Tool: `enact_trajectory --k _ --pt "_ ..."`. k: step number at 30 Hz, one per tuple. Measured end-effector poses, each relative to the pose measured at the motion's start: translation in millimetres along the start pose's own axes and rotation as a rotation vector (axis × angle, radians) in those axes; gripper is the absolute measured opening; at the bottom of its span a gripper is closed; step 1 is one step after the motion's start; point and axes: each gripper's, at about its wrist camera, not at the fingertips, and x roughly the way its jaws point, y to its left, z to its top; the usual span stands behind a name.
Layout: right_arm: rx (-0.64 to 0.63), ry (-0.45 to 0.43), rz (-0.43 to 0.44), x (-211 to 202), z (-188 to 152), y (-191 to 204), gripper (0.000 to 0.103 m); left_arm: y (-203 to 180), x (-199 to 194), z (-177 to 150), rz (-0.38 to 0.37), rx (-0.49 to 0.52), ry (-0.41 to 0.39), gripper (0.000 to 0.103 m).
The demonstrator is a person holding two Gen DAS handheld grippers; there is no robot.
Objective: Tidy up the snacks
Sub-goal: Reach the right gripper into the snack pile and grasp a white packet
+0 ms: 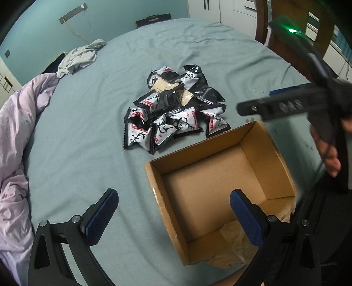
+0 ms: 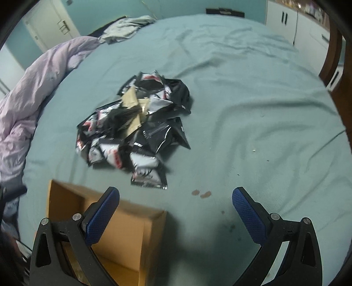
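A heap of black-and-white snack packets [image 1: 176, 110] [image 2: 136, 129] lies on the blue-green bed sheet. An open cardboard box [image 1: 270, 154] [image 2: 140, 233] with nothing inside sits in front of the heap. My left gripper [image 1: 173, 217] hovers open over the box's near left wall, holding nothing. My right gripper [image 2: 176, 213] is open and holds nothing, above the sheet just right of the box and short of the heap. In the left wrist view the right gripper [image 1: 259, 105] shows blurred at the right, held by a hand [image 1: 327, 151].
A lilac duvet [image 1: 15, 140] [image 2: 24, 92] is bunched along the left edge of the bed. A grey garment [image 1: 77, 57] [image 2: 127, 26] lies at the far end. A wooden chair [image 1: 283, 24] and white cabinets [image 2: 286, 19] stand to the right. Small stains [image 2: 201, 193] mark the sheet.
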Motion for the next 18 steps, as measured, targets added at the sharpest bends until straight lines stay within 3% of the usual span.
enact_trajectory --k 10,18 --pt "-0.065 0.096 0.051 53 37 17 0.098 8 -3 4 -0.001 -0.053 -0.024 0.103" --pt "-0.114 0.188 0.037 96 50 25 0.074 20 1 10 0.003 -0.116 -0.033 0.103"
